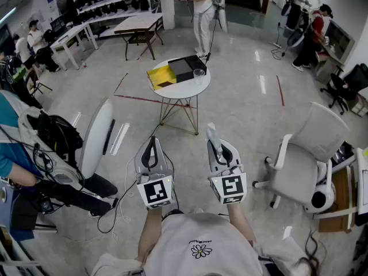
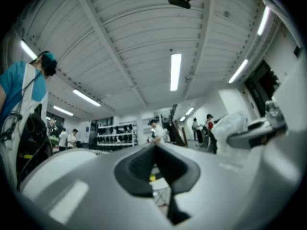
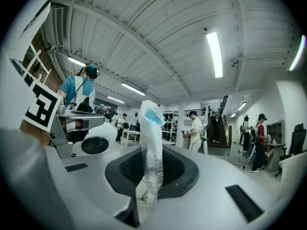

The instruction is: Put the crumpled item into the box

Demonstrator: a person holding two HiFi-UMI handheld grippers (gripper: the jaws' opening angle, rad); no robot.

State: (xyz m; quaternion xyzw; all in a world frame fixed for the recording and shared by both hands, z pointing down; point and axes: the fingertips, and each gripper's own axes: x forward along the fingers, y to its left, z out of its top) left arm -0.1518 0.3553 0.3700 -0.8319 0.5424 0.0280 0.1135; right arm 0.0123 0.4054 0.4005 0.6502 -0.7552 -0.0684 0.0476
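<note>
A crumpled white wrapper (image 3: 151, 143) with a blue patch stands upright between the pads of my right gripper (image 3: 151, 174), which is shut on it. In the head view the wrapper (image 1: 211, 133) sticks up from the right gripper (image 1: 215, 146), well short of the round white table (image 1: 190, 91). On that table sits the black box (image 1: 184, 68) beside a yellow sheet (image 1: 160, 75). My left gripper (image 1: 150, 148) is held level beside the right one, its jaws together with nothing in them. In the left gripper view its tips (image 2: 154, 147) meet, and the table (image 2: 159, 185) shows beyond them.
A clear glass (image 1: 199, 73) stands by the box. A white office chair (image 1: 305, 160) is at the right. At the left are a white chair back (image 1: 96, 135) and a seated person (image 1: 23, 148). Several people stand farther back in the room.
</note>
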